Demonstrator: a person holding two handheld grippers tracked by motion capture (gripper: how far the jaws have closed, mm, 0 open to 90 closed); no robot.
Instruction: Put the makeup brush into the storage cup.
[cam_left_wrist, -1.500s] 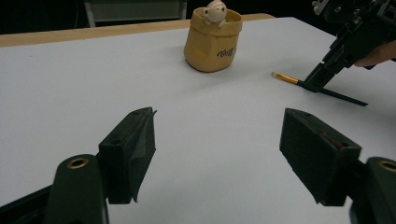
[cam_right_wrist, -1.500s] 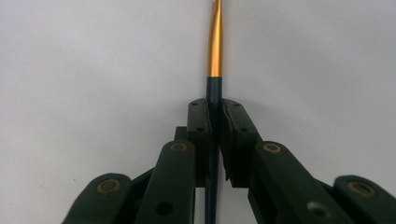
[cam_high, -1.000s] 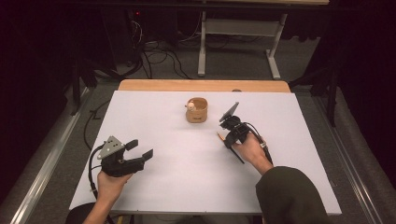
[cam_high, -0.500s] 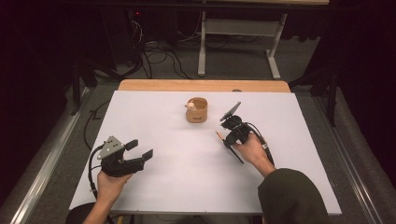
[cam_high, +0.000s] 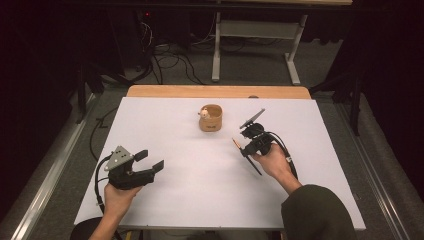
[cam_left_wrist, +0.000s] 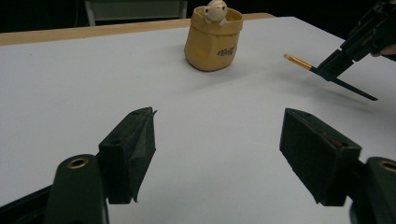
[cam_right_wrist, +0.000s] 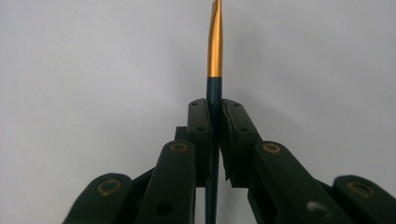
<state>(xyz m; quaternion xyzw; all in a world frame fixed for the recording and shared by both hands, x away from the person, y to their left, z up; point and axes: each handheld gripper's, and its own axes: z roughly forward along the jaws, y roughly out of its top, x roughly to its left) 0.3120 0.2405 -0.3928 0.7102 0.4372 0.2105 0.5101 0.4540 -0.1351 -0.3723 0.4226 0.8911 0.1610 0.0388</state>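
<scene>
A white-topped desk (cam_high: 165, 120) with a bare wooden strip along its far edge carries a small tan pot (cam_high: 211, 118), a pale figurine peeking over its rim. The pot stands on the white surface just in front of that strip, near its middle.

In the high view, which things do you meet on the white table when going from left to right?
Left gripper → small tan pot → thin dark brush → right gripper, its fingers shut on the brush.
</scene>
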